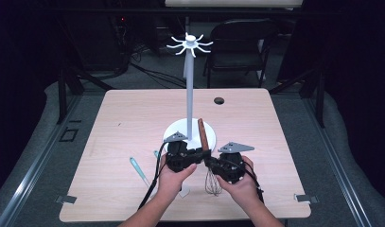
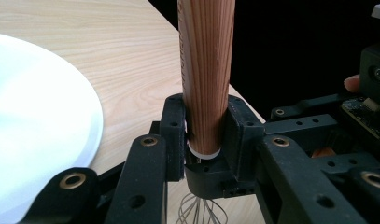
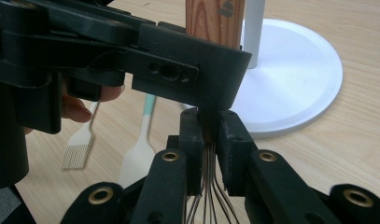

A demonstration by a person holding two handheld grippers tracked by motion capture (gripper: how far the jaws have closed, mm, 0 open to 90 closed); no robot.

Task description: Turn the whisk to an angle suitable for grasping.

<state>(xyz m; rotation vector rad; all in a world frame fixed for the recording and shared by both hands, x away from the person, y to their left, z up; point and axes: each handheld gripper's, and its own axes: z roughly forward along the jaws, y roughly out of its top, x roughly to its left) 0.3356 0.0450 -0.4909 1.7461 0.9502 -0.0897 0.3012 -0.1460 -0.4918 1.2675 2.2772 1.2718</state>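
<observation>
Two hands meet at lower centre of the high view, holding a whisk (image 1: pixel 206 156) upright before the white stand (image 1: pixel 189 90). The left tongs (image 2: pixel 202 135) pinch its wooden handle, jaws lately closing; the right tongs (image 3: pixel 208 140) clamp where wires join the handle. The right gripper view adds two utensils (image 3: pixel 131 140) lying on the surface (image 1: pixel 133 118).
</observation>
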